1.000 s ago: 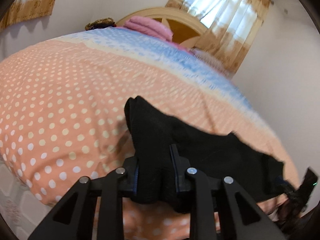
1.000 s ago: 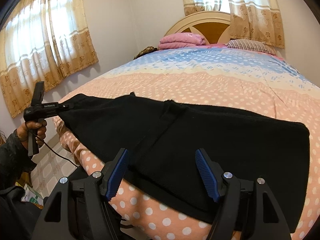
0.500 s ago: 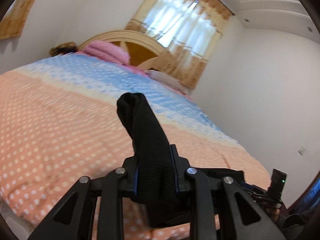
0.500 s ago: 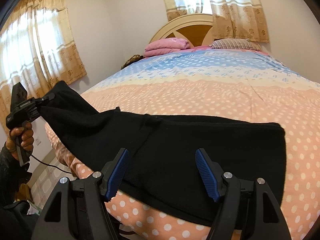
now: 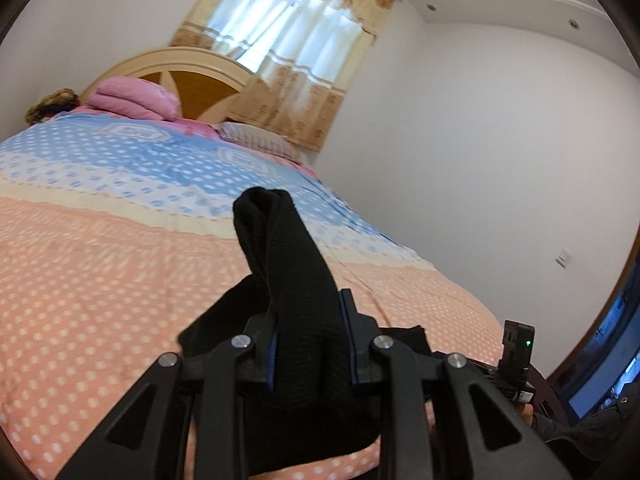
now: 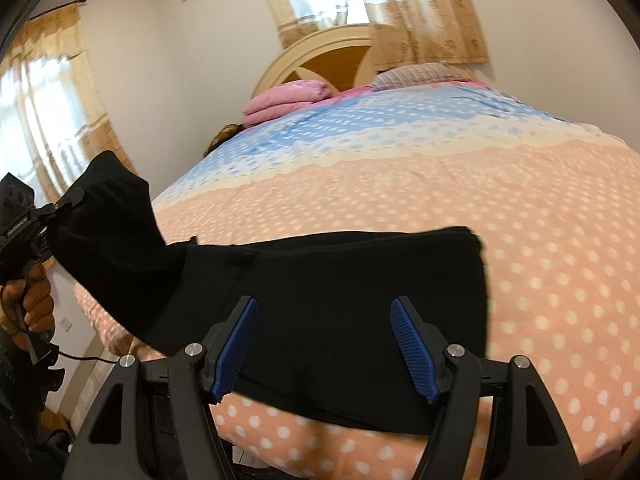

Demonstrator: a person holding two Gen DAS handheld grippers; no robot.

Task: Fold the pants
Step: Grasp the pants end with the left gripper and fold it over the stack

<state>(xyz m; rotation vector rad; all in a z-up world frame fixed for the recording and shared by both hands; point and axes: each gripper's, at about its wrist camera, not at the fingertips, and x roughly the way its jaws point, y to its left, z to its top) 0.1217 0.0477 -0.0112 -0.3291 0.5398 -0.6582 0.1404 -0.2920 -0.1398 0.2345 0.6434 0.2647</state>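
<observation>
The black pants (image 6: 340, 292) lie across the near edge of the bed (image 6: 460, 184), one end lifted off the cover to the left; that raised end is pinched in the left tongs (image 5: 310, 336), whose jaws are narrow and clamped on a bunched fold that stands up between them; the left hand (image 6: 30, 308) grips the handle beside the bed's left edge; the right tongs (image 6: 324, 344) hover over the flat part of the pants, jaws wide, blue pads apart and holding nothing; beyond the pants the dotted cover is bare up to the pink blanket (image 6: 288, 100) and pillow (image 6: 416, 74) at the headboard (image 6: 320, 56); the pants' right end stops well short of the bed's right side.
</observation>
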